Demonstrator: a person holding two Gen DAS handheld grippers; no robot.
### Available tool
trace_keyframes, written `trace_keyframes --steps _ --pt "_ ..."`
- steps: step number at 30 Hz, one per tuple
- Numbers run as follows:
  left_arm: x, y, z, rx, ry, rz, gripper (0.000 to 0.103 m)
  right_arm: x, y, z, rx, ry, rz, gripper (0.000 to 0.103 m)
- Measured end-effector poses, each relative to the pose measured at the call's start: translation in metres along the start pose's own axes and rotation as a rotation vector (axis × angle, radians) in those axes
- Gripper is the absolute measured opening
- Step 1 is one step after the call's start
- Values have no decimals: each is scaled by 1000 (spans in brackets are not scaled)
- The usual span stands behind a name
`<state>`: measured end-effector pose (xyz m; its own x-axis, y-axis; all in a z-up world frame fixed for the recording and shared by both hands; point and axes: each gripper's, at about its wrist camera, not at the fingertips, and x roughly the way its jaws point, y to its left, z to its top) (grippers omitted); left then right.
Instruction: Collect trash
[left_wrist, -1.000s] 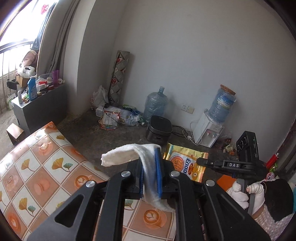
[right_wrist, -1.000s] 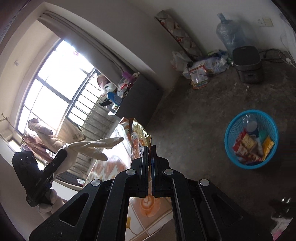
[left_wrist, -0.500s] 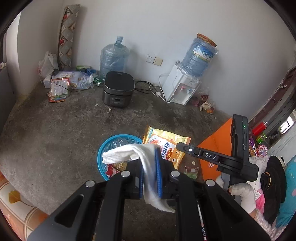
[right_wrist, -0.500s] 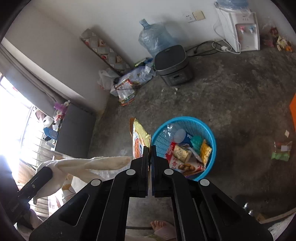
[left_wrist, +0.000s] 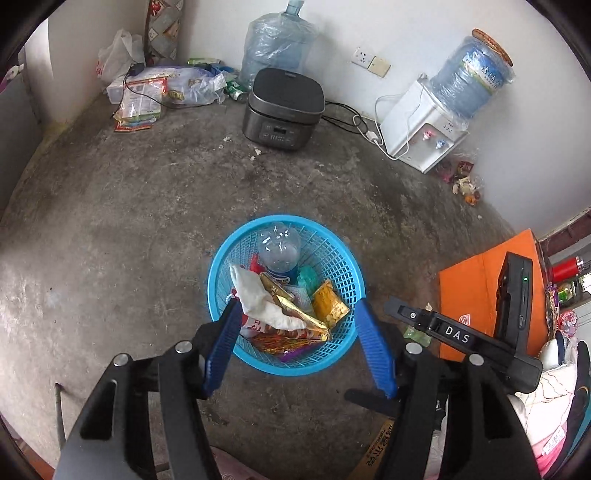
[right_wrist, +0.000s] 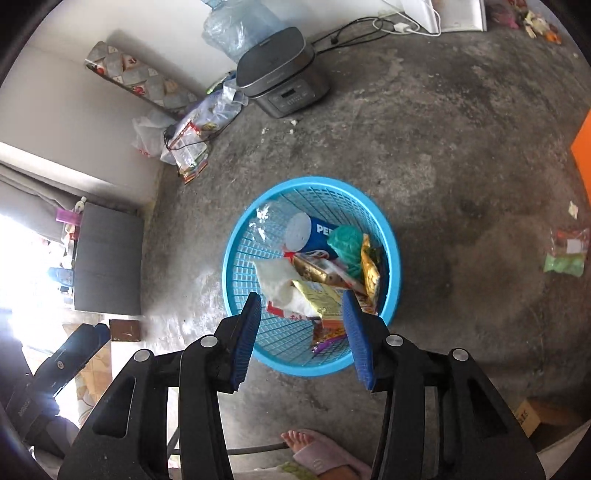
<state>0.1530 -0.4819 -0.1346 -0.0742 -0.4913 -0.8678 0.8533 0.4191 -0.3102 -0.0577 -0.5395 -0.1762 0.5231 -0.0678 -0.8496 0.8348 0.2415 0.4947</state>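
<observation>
A blue plastic basket (left_wrist: 221, 266) (right_wrist: 391, 258) stands on the concrete floor and holds a clear bottle (left_wrist: 279, 249), a Pepsi can (right_wrist: 314, 232), snack wrappers and a white tissue (left_wrist: 258, 299) (right_wrist: 280, 284). A gold snack packet (left_wrist: 295, 310) (right_wrist: 317, 295) lies on top beside the tissue. My left gripper (left_wrist: 299, 332) is open and empty above the basket's near rim. My right gripper (right_wrist: 301, 314) is open and empty above the same basket.
A dark rice cooker (left_wrist: 282, 109) and a water dispenser (left_wrist: 424, 133) stand by the far wall, with bags and wrappers (left_wrist: 147, 96) in the corner. An orange board (left_wrist: 480, 288) lies at the right. A loose wrapper (right_wrist: 565, 254) lies on the floor. A slippered foot (right_wrist: 317, 454) is below.
Both grippers swung from the table over to the basket and opened. The white tissue and the gold snack packet left the jaws and now lie in the basket.
</observation>
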Motion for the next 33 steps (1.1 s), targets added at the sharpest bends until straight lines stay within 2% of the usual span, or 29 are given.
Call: trace_keyframes --steps 6,8,12,13,17,19,23,28,30,33 --pt "-86 11 -3 -25 -178 -5 68 -6 23 0 -91 -53 56 48" --pt "-126 17 -14 -42 -252 3 76 -15 41 -4 -162 -81 74 50" --pt "-206 33 -50 -141 -400 56 91 -48 89 -25 -361 -181 114 61" --pt "-226 37 -63 -168 -432 88 97 -58 103 -33 -412 -202 130 62" --pt "-291 50 -112 -278 -518 274 98 -107 159 -74 -614 -296 224 73" --pt "-318 56 -139 -339 -539 375 98 -134 185 -97 -706 -352 276 83" --pt "-360 62 -193 -444 -555 593 98 -189 227 -149 -863 -481 370 95" --pt "-399 64 -259 -502 -607 844 98 -228 252 -204 -977 -600 415 95" --pt "-409 59 -288 -522 -626 897 98 -237 256 -224 -1012 -624 420 95" --pt "-407 54 -331 -577 -652 882 98 -236 261 -250 -1090 -568 423 95"
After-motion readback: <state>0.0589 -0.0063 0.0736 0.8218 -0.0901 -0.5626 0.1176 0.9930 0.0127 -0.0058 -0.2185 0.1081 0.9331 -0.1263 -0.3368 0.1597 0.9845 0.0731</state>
